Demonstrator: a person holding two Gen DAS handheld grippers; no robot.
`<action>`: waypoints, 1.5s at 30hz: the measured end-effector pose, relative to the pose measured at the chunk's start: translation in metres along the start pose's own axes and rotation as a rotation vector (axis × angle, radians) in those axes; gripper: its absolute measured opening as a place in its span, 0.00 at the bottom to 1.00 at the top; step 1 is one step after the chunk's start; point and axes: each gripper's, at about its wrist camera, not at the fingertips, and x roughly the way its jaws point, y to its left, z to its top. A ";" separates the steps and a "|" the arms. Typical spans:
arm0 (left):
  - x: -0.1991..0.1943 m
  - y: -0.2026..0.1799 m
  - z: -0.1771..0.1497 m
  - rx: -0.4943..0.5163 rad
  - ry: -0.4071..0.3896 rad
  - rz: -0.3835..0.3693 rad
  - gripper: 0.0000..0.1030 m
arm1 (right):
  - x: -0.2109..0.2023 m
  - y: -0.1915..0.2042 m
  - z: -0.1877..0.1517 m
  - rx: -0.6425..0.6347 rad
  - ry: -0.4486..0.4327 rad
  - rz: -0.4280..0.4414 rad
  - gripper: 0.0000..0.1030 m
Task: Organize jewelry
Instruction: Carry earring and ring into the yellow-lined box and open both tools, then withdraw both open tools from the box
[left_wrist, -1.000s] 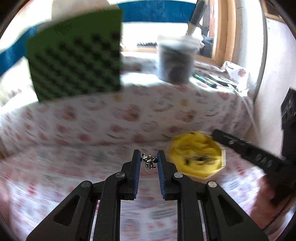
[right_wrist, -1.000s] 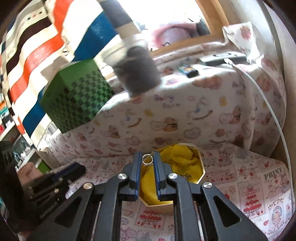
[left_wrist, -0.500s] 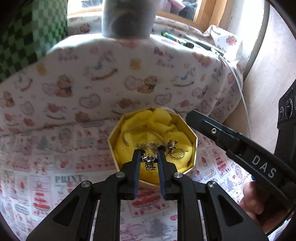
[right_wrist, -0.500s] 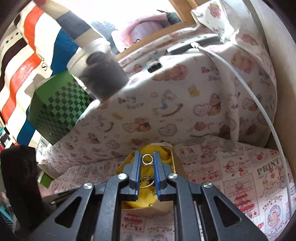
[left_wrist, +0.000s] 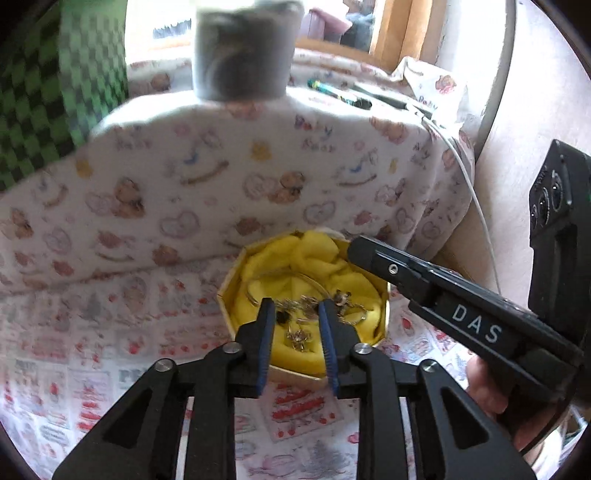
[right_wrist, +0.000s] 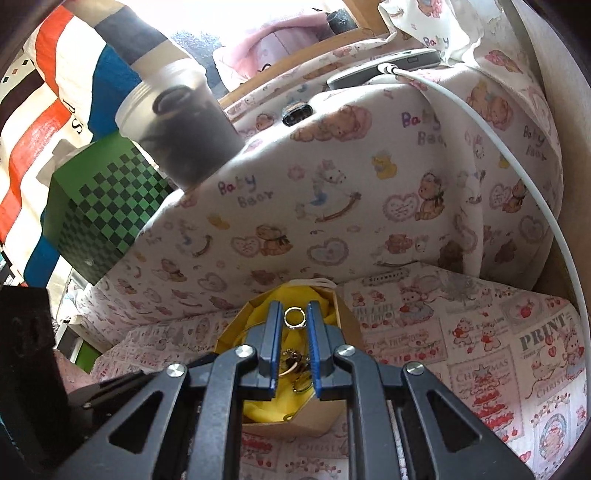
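Note:
An octagonal box lined with yellow cloth holds several jewelry pieces, among them a thin bangle. My left gripper hangs open just over the box. A small silver charm lies on the yellow cloth below its jaws. My right gripper is shut on a silver ring and holds it above the same box. Its black arm reaches in from the right in the left wrist view.
A raised ledge draped in bear-print cloth stands right behind the box. On it are a dark-filled plastic jar, a green checkered box, a phone with a white cable. Printed cloth covers the surface.
My left gripper moved over the box, opened and let the silver charm drop onto the yellow cloth. My right gripper came closer over the box, still holding the ring.

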 end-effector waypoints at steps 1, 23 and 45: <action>-0.004 0.001 0.001 0.006 -0.016 -0.001 0.25 | -0.001 0.000 0.000 -0.001 -0.002 0.001 0.12; -0.137 0.046 -0.014 0.035 -0.414 0.253 0.69 | -0.041 0.057 -0.006 -0.166 -0.126 -0.064 0.23; -0.133 0.110 -0.066 -0.056 -0.572 0.365 1.00 | -0.058 0.086 -0.053 -0.350 -0.327 -0.139 1.00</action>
